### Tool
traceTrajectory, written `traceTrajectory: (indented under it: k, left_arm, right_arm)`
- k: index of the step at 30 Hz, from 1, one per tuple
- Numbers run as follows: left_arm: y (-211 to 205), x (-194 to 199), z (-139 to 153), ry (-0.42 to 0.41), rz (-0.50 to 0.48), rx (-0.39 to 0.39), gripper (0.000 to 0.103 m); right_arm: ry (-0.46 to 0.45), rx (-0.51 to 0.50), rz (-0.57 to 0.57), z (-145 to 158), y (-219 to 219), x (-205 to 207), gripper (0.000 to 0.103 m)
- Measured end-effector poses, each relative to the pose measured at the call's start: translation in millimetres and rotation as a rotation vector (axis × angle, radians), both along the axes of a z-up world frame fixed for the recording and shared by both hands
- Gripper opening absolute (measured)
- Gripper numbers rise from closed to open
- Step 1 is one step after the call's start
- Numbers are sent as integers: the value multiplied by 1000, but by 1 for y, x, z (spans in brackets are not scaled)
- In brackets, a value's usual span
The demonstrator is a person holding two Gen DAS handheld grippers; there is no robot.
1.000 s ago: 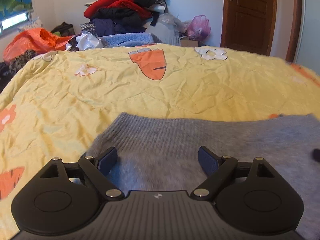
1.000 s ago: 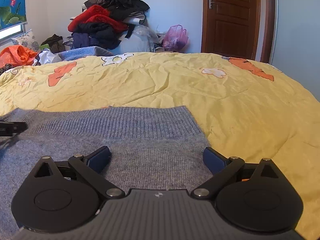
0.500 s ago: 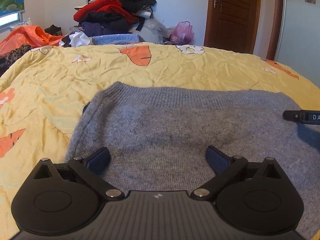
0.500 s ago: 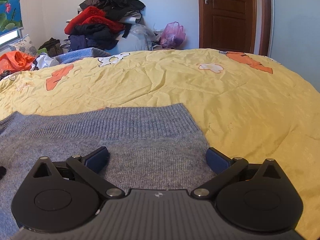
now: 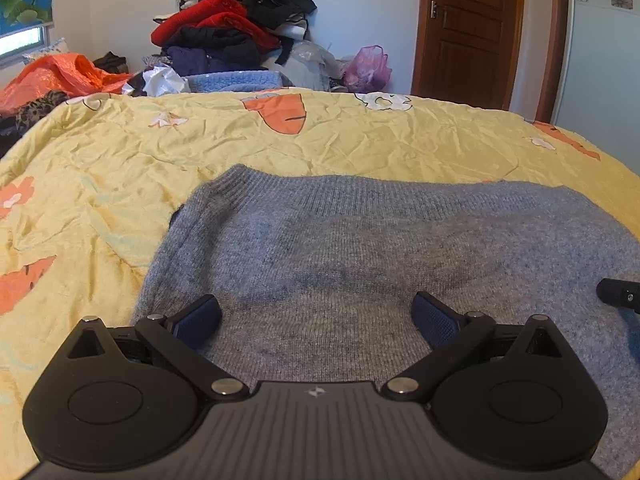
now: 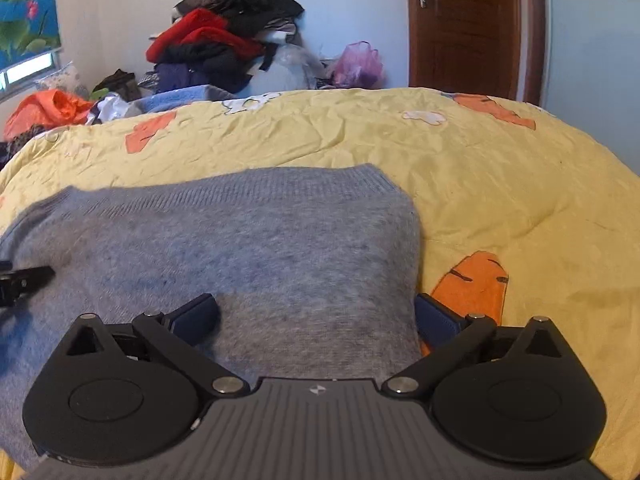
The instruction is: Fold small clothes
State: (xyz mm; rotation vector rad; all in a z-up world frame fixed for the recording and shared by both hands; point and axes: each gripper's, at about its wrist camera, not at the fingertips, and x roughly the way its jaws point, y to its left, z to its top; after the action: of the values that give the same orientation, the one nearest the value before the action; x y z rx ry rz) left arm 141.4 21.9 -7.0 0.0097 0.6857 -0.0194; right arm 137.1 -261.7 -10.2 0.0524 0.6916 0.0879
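Yellow quilt (image 5: 360,148) bears a grey sweater (image 5: 360,248) (flat), both tools (image 5: 316,316) (image 6: 316,316) spread above it.

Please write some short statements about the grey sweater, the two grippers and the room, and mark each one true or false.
1. The grey sweater lies spread on the yellow quilt. True.
2. The left gripper is shut on the sweater. False: its fingers are wide apart, holding nothing.
3. The right gripper is open above the sweater's right side. True.
4. The wooden door stands open. False: it is closed.
5. A pile of clothes is heaped beyond the far side of the bed. True.
6. The sweater's far edge is plain, not ribbed. False: a ribbed band runs along it.
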Motion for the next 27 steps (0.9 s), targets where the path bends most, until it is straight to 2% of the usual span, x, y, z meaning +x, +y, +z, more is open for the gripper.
traceTrajectory:
  k: [2,4,7,11,13,14,18,20,21,22,25,27]
  left_arm:
    - [-6,-12,5,-17,51,48,103]
    - [-6,-35,12,-17,81,36,103]
    - [6,-81,20,-8,94,-54,103]
    - [34,-140,17,37,188,-221,103]
    - [47,-158,11,59,251,-277,103]
    - [50,-167,12,40,265,-282,103]
    - [57,-163,15,57,269,-304,103]
    - [64,-155,16,45,288,-363,99]
    - [70,-151,16,31,306,-413,93]
    - [77,-148,15,27,328,-474,80]
    - [97,-137,10,34,387,-670,80]
    - [104,-130,6,35,391,-751,80]
  right_arm:
    - [1,-19,6,-1,5,0,103]
    - [-2,-8,2,-2,4,-1,103]
    - [-6,-5,-7,-2,6,-3,103]
    - [-8,-2,-11,0,3,-5,103]
    - [-9,2,-11,0,3,-5,103]
    - [-10,3,-11,0,2,-6,103]
    - [-11,7,-11,0,1,-7,103]
    - [-11,6,-11,0,0,-7,103]
    - [-11,7,-12,0,0,-7,103]
    - [-11,9,-13,1,0,-8,103]
    - [-13,11,-14,1,-1,-8,103]
    - [-13,15,-14,2,-1,-8,103]
